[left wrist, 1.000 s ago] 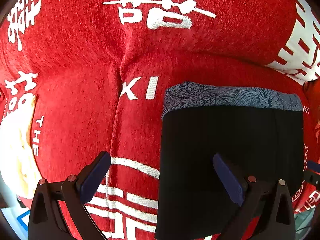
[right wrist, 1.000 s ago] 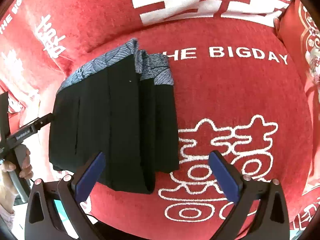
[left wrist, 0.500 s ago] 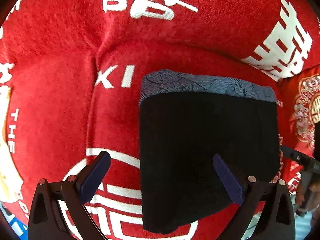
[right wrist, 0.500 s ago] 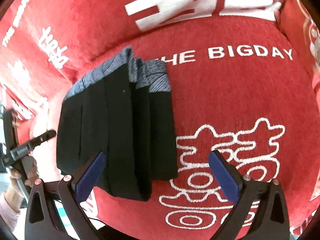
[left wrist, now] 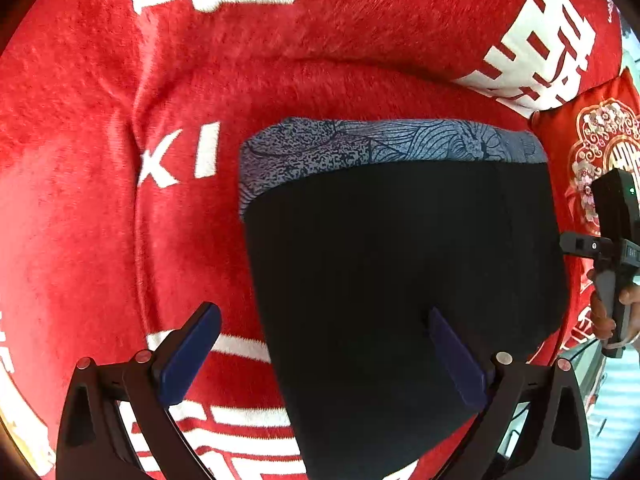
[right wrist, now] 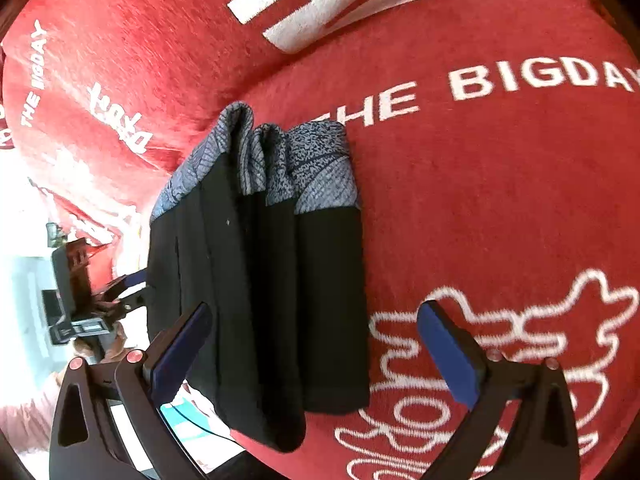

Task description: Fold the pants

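The black pants (left wrist: 400, 280) lie folded into a compact stack on the red sofa seat, with a blue-grey patterned waistband (left wrist: 380, 144) at the far end. In the right wrist view the pants (right wrist: 260, 280) show several stacked layers. My left gripper (left wrist: 320, 344) is open and empty, hovering above the near left edge of the pants. My right gripper (right wrist: 312, 344) is open and empty, above the near right edge of the stack. The right gripper's body shows at the right in the left wrist view (left wrist: 612, 248).
The red sofa cover (left wrist: 120, 220) with white lettering spreads all round, its backrest (right wrist: 360, 0) rising behind. A red embroidered cushion (left wrist: 592, 160) sits at the right. The seat's front edge and a pale floor (right wrist: 24, 280) lie near the left.
Both grippers have drawn back and shifted sideways, so the pants sit more centrally in the left view. The pants stay still. Both grippers stay open.
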`<act>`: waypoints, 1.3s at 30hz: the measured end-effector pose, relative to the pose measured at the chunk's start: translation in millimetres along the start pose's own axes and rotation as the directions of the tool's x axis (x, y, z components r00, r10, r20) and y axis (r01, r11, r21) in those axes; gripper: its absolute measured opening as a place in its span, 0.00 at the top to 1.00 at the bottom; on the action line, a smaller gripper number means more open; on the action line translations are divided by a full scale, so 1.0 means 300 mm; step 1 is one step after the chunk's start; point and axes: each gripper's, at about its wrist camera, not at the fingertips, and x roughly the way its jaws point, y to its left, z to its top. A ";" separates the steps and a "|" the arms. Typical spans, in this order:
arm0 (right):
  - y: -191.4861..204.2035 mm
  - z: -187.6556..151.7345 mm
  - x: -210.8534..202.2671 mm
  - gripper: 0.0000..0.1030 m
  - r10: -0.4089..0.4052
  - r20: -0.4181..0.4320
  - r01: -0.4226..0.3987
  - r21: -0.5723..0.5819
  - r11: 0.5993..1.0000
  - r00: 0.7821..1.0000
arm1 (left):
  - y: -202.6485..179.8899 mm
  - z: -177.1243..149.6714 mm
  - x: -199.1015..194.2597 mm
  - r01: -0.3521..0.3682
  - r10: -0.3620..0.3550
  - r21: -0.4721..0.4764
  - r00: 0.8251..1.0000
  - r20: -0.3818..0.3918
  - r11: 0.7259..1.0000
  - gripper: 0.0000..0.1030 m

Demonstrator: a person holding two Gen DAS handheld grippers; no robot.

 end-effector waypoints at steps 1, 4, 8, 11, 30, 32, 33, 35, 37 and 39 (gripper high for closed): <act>-0.003 0.007 0.008 0.01 0.017 -0.004 -0.017 0.001 1.000 1.000 | 0.004 0.006 0.008 0.017 -0.017 -0.012 1.000 0.000 1.000 0.00; 0.001 0.028 0.027 0.01 0.074 -0.011 -0.074 -0.008 0.997 0.997 | 0.012 0.018 0.024 0.061 -0.061 -0.045 0.998 0.009 0.997 0.00; 0.009 0.052 0.053 0.01 0.116 -0.032 -0.117 -0.033 0.993 0.993 | 0.014 0.028 0.068 0.112 -0.112 -0.081 0.994 0.010 0.990 0.00; 0.023 0.071 0.076 0.01 0.120 -0.044 -0.122 -0.045 0.992 0.992 | 0.015 0.029 0.095 0.147 -0.146 -0.123 0.989 0.011 0.981 0.00; 0.069 0.034 -0.028 0.57 0.228 -0.076 -0.225 0.053 0.973 0.971 | -0.127 -0.088 -0.143 0.063 -0.043 -0.145 0.990 0.137 0.987 0.44; 0.089 -0.001 -0.039 0.57 0.234 -0.089 -0.230 0.047 0.972 0.968 | -0.133 -0.124 -0.172 0.062 -0.043 -0.146 0.990 0.133 0.987 0.44; 0.100 -0.013 -0.040 0.57 0.234 -0.092 -0.231 0.046 0.972 0.968 | -0.136 -0.141 -0.181 0.063 -0.044 -0.148 0.991 0.129 0.987 0.44; 0.117 -0.060 -0.043 0.57 0.243 -0.098 -0.238 0.054 0.970 0.965 | -0.132 -0.181 -0.197 0.065 -0.047 -0.152 0.992 0.120 0.986 0.44; 0.124 -0.106 -0.044 0.57 0.240 -0.099 -0.235 0.059 0.970 0.966 | -0.124 -0.225 -0.206 0.060 -0.045 -0.138 0.993 0.109 0.989 0.44; 0.132 -0.158 -0.031 0.57 0.235 -0.095 -0.229 0.069 0.971 0.967 | -0.119 -0.255 -0.197 0.050 -0.037 -0.124 0.994 0.099 0.991 0.44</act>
